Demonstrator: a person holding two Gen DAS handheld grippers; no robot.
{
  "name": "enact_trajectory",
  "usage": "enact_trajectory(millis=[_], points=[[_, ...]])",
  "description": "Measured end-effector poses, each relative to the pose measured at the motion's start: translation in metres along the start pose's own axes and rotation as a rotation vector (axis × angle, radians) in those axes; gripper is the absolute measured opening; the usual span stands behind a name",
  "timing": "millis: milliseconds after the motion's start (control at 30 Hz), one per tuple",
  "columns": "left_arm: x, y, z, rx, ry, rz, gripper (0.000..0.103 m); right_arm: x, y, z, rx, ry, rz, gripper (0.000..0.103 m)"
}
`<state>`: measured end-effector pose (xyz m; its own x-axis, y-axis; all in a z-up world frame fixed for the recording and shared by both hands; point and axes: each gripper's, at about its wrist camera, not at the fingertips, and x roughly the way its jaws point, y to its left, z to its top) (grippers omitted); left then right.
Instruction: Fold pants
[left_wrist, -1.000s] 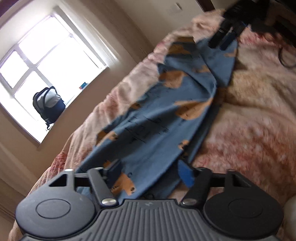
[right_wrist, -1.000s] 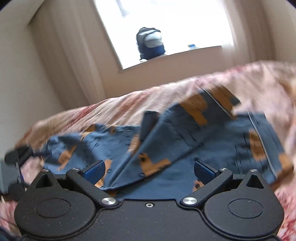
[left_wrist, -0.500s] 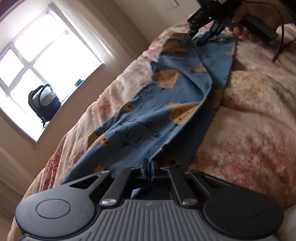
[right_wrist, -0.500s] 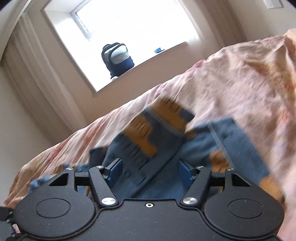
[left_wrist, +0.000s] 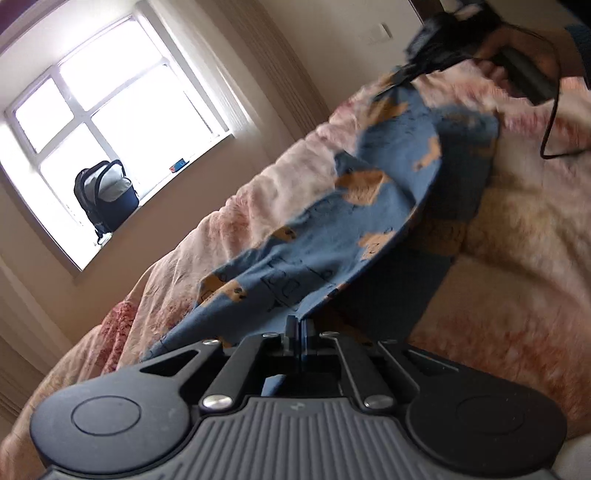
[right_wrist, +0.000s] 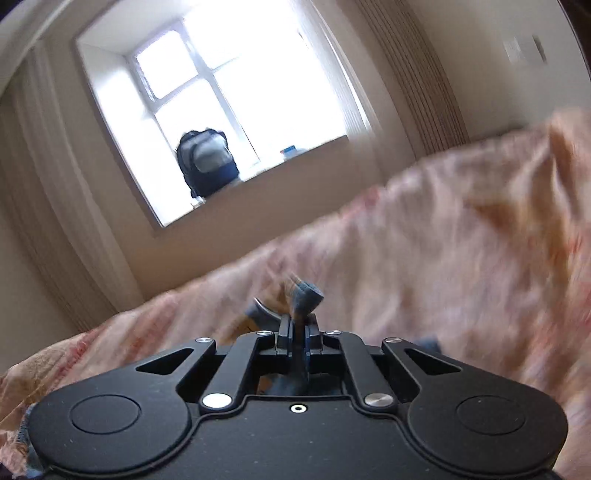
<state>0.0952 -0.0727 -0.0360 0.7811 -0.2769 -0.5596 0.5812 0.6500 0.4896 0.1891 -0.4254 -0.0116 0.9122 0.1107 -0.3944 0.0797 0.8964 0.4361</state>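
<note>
The blue pants (left_wrist: 354, 236) with orange bear prints stretch above a pink patterned bedspread (left_wrist: 517, 280). My left gripper (left_wrist: 298, 326) is shut on one end of the pants. My right gripper shows far off in the left wrist view (left_wrist: 402, 79), holding the other end lifted. In the right wrist view my right gripper (right_wrist: 298, 330) is shut on a bunched bit of the blue fabric (right_wrist: 304, 293), which sticks out past the fingertips. The cloth hangs lifted between the two grippers, its lower layer sagging towards the bed.
A window (left_wrist: 110, 110) with a dark backpack (left_wrist: 105, 194) on its sill lies beyond the bed. A black cable (left_wrist: 550, 122) hangs from the right gripper's handle. A wall switch (right_wrist: 524, 50) sits at the upper right.
Both grippers were open around the pants' edges a second ago; both have shut on the fabric and lifted it off the bedspread. The right gripper has risen and tilted up.
</note>
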Motion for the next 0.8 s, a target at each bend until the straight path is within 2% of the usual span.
enact_trajectory(millis=[67,200,367,533,600,633,667,700,733,767,800], points=[[-0.002,0.001,-0.002,-0.003,0.008,-0.016,0.0,-0.028,0.002,0.008,-0.013,0.015,-0.008,0.005],[0.001,-0.011,-0.014,0.032,0.049,-0.052,0.0,-0.058,-0.01,-0.006,-0.072,0.132,-0.1,0.005],[0.004,-0.019,-0.023,0.034,0.076,-0.047,0.0,-0.063,-0.034,-0.041,-0.041,0.241,-0.179,0.005],[0.009,-0.022,-0.024,0.039,0.099,-0.047,0.0,-0.064,-0.03,-0.056,-0.066,0.253,-0.215,0.005],[0.012,-0.021,-0.024,0.022,0.105,-0.048,0.004,-0.059,-0.025,-0.055,-0.083,0.268,-0.233,0.005],[0.012,-0.019,-0.022,0.003,0.103,-0.055,0.011,-0.058,-0.024,-0.056,-0.084,0.267,-0.242,0.005],[0.012,-0.014,-0.019,-0.026,0.099,-0.062,0.035,-0.057,-0.024,-0.057,-0.077,0.264,-0.252,0.008],[0.009,-0.009,-0.015,-0.059,0.09,-0.07,0.05,-0.06,-0.025,-0.056,-0.058,0.254,-0.26,0.011],[0.008,-0.003,-0.009,-0.09,0.079,-0.082,0.072,-0.062,-0.026,-0.054,-0.041,0.246,-0.264,0.012],[0.006,0.006,0.002,-0.13,0.067,-0.106,0.079,-0.065,-0.027,-0.053,-0.018,0.239,-0.272,0.019],[0.008,0.014,0.015,-0.152,0.074,-0.132,0.081,-0.069,-0.028,-0.054,0.016,0.232,-0.286,0.028]])
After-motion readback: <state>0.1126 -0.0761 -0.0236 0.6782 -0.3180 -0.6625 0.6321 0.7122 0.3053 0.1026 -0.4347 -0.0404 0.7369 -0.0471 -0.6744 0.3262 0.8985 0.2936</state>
